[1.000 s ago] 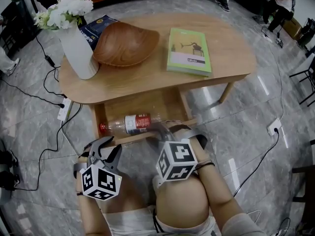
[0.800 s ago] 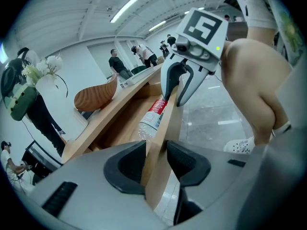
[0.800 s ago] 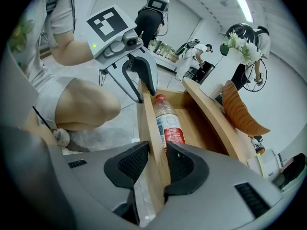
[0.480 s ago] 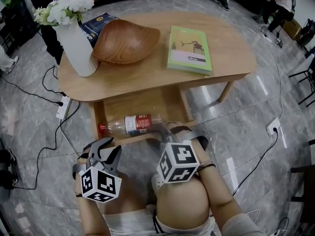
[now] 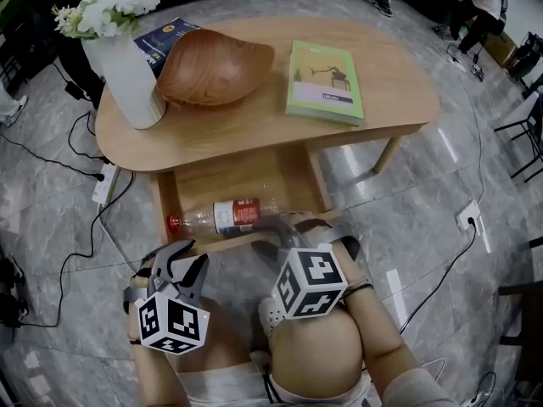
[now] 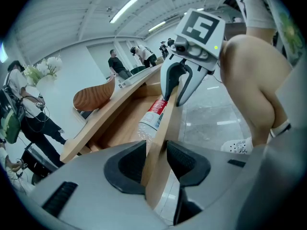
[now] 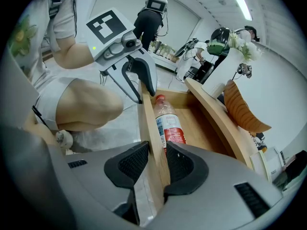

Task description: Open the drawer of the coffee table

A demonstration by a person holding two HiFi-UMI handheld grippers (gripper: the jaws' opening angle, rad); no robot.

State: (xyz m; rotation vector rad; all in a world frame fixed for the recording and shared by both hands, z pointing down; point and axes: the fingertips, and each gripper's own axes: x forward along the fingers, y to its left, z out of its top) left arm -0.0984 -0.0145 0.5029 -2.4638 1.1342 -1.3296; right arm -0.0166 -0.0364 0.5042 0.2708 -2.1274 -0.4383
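The wooden coffee table (image 5: 254, 125) has its drawer (image 5: 246, 181) pulled out toward me. A plastic bottle (image 5: 225, 215) with a red label lies inside. My left gripper (image 5: 181, 259) is shut on the left part of the drawer front (image 5: 222, 243), and my right gripper (image 5: 297, 231) is shut on the right part. In the left gripper view the left gripper (image 6: 156, 159) has a pad on each side of the drawer front (image 6: 165, 123). In the right gripper view the right gripper (image 7: 157, 164) pinches the drawer front (image 7: 147, 123) beside the bottle (image 7: 168, 126).
On the table top stand a white vase of flowers (image 5: 127, 70), a wooden bowl (image 5: 212, 66) and a green book (image 5: 327, 83). Cables and a power strip (image 5: 105, 185) lie on the floor at left. My bent knee (image 5: 318, 354) is just behind the right gripper.
The drawer has come a little farther out from under the table top. Both grippers keep their hold on its front.
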